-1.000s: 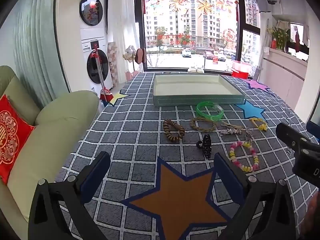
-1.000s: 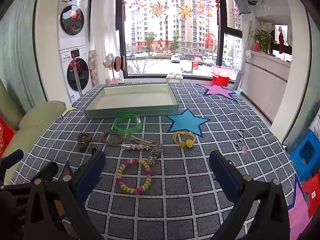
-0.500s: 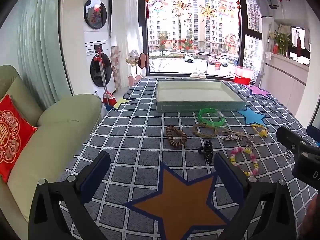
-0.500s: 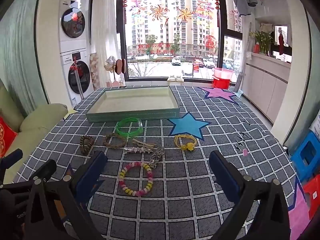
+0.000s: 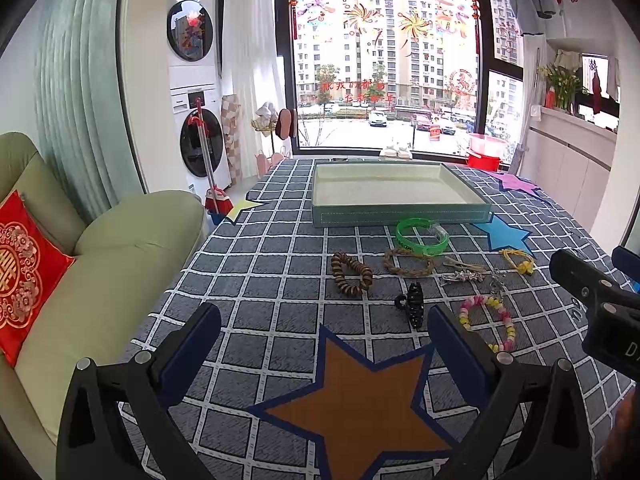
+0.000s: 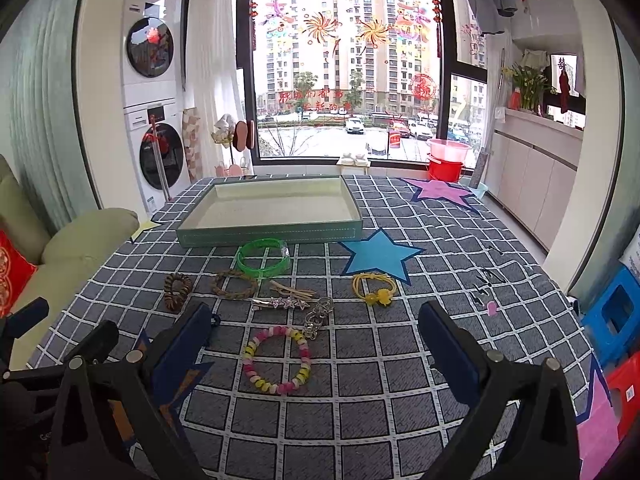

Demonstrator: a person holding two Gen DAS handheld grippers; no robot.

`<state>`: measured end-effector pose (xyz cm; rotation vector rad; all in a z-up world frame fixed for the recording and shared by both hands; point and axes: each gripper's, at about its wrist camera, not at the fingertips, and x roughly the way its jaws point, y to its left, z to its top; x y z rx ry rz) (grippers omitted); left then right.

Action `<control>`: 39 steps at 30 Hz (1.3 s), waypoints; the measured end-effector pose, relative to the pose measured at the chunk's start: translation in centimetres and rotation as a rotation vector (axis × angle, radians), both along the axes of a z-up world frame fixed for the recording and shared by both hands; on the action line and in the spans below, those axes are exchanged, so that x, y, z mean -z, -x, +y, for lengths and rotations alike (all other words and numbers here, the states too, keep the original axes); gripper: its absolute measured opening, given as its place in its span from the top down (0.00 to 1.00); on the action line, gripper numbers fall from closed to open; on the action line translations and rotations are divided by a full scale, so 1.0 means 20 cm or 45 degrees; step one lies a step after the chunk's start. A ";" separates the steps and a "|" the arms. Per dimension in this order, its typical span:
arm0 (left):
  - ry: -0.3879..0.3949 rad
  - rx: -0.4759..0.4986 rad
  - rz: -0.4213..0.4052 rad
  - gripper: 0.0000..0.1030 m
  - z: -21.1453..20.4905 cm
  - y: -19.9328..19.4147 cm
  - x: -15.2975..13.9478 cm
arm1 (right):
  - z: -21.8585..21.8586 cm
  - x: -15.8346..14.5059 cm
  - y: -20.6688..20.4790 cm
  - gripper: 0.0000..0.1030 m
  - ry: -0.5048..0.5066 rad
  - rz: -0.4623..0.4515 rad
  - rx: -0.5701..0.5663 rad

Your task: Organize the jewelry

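Note:
Jewelry lies scattered on the checked cloth in front of an empty green tray [image 5: 400, 214] [image 6: 272, 234]. Nearest me are a pink-and-yellow bead bracelet [image 6: 277, 360] [image 5: 490, 322] and a black hair claw [image 5: 414, 308]. Farther off lie a brown bead bracelet [image 5: 351, 276] [image 6: 177, 290], a braided brown bracelet [image 5: 408, 262] [image 6: 234, 283], a green bangle [image 5: 422, 236] [image 6: 264, 258], a star hair clip [image 6: 280, 303], a silver chain [image 6: 318, 316] and a yellow hair tie [image 6: 374, 286] [image 5: 518, 260]. My left gripper [image 5: 324, 338] is open above the orange star. My right gripper [image 6: 314, 338] is open, hovering over the bead bracelet.
A green sofa [image 5: 108, 264] with a red cushion [image 5: 24, 276] borders the table's left edge. Blue and red crates [image 6: 616, 320] stand at the right. Stacked washing machines [image 5: 196, 120] and a window [image 6: 344, 68] are behind the table.
Both views have tilted upward and drawn back slightly, so the jewelry sits lower in frame. No item has moved and both grippers remain open.

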<state>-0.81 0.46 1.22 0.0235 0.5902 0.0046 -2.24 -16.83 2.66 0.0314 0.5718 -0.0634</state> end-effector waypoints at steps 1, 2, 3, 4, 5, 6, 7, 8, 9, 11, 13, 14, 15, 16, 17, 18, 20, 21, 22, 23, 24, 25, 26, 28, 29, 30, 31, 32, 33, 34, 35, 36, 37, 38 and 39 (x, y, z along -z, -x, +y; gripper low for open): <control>-0.001 0.001 -0.002 0.00 0.00 0.00 0.00 | 0.00 0.00 0.00 0.00 0.000 -0.002 -0.002; -0.002 0.000 -0.002 0.00 0.00 0.00 0.00 | 0.00 0.00 0.00 0.00 -0.001 -0.002 -0.003; -0.003 0.000 -0.002 0.00 0.00 0.00 0.00 | 0.00 0.00 0.00 0.00 -0.002 -0.003 -0.004; -0.001 0.000 -0.002 0.00 0.00 0.00 0.00 | 0.01 0.00 0.00 0.00 -0.001 -0.004 -0.003; -0.002 0.000 -0.002 0.00 0.00 0.00 0.00 | 0.01 0.00 0.00 0.00 -0.001 -0.003 -0.003; -0.002 -0.001 -0.002 0.00 0.00 0.00 0.00 | 0.01 0.00 0.00 0.00 -0.002 -0.003 -0.002; -0.003 0.001 -0.001 0.00 0.00 0.00 0.00 | 0.01 -0.01 0.00 0.00 -0.003 -0.004 -0.001; -0.002 0.000 -0.002 0.00 0.00 0.00 0.00 | 0.01 -0.01 0.00 0.00 -0.002 -0.003 -0.002; -0.002 -0.001 -0.002 0.00 0.00 0.00 0.00 | 0.01 -0.01 0.00 0.00 -0.002 -0.003 -0.003; -0.003 0.001 -0.002 0.00 0.00 0.00 0.00 | 0.01 -0.01 0.00 0.00 -0.001 -0.004 -0.003; -0.003 0.000 -0.003 0.00 0.00 0.00 0.00 | 0.01 -0.01 0.00 0.00 -0.003 -0.005 -0.003; -0.004 0.000 -0.003 0.00 0.00 0.00 0.00 | 0.01 -0.01 0.00 0.00 -0.003 -0.006 -0.003; -0.003 0.000 -0.003 0.00 0.00 0.00 0.00 | 0.01 -0.01 0.00 0.00 -0.002 -0.006 -0.003; -0.002 -0.001 -0.002 0.00 0.00 0.00 0.00 | 0.01 -0.01 0.00 0.00 -0.002 -0.006 -0.004; -0.001 -0.001 -0.001 0.00 0.00 0.00 0.00 | 0.00 -0.01 0.00 0.00 -0.003 -0.006 -0.004; -0.002 -0.001 -0.002 0.00 0.00 0.00 0.00 | 0.00 -0.01 0.00 0.00 -0.005 -0.007 -0.005; -0.003 -0.003 -0.003 0.00 0.00 0.00 0.00 | 0.01 -0.02 0.00 0.00 -0.005 -0.009 -0.004; -0.002 -0.004 -0.003 0.00 0.00 0.00 0.00 | 0.01 -0.02 0.00 0.00 -0.006 -0.009 -0.005; 0.000 -0.005 -0.004 0.00 0.00 0.00 0.00 | 0.01 -0.01 0.00 0.00 -0.006 -0.009 -0.006; 0.001 -0.006 -0.004 0.00 0.00 0.00 0.00 | 0.01 -0.02 0.00 0.00 -0.007 -0.010 -0.006; 0.003 -0.006 -0.004 0.00 0.00 0.01 0.00 | 0.01 -0.01 0.00 0.00 -0.006 -0.011 -0.005; 0.003 -0.006 -0.004 0.00 0.00 0.01 0.00 | 0.01 -0.01 0.00 0.00 -0.006 -0.010 -0.006; 0.003 -0.006 -0.003 0.00 0.00 0.01 0.00 | 0.01 -0.02 0.00 0.00 -0.006 -0.012 -0.007; 0.004 -0.004 -0.002 0.00 0.00 0.01 0.00 | 0.02 -0.02 0.00 0.00 -0.006 -0.013 -0.009; 0.005 -0.004 -0.001 0.00 0.00 0.01 0.00 | 0.02 -0.03 0.00 0.00 -0.006 -0.013 -0.011; 0.005 -0.003 -0.002 0.00 0.00 0.01 0.00 | 0.02 -0.03 0.00 0.00 -0.007 -0.014 -0.011; 0.004 -0.002 -0.002 0.00 0.00 0.01 0.00 | 0.03 -0.03 0.00 0.00 -0.008 -0.015 -0.011; 0.002 -0.002 -0.003 0.00 0.00 0.01 0.00 | 0.03 -0.03 0.00 0.00 -0.008 -0.015 -0.011; 0.002 -0.002 -0.004 0.00 0.00 0.01 0.00 | 0.03 -0.03 0.00 0.00 -0.008 -0.015 -0.012; 0.004 -0.002 -0.002 0.00 0.00 0.01 0.00 | 0.03 -0.03 -0.01 0.00 -0.007 -0.014 -0.012; 0.005 -0.003 -0.003 0.00 0.00 0.01 0.00 | 0.03 -0.03 0.00 0.00 -0.007 -0.015 -0.011; 0.004 -0.003 -0.004 0.00 0.00 0.01 0.00 | 0.03 -0.03 0.00 0.00 -0.009 -0.015 -0.011; 0.003 -0.002 -0.003 0.00 0.00 0.01 0.00 | 0.03 -0.03 0.00 0.00 -0.010 -0.015 -0.012; 0.003 -0.001 -0.003 0.00 0.00 0.01 0.00 | 0.03 -0.03 0.00 0.00 -0.008 -0.015 -0.011; 0.005 -0.001 -0.002 0.00 0.00 0.01 0.00 | 0.03 -0.03 0.00 0.00 -0.008 -0.015 -0.010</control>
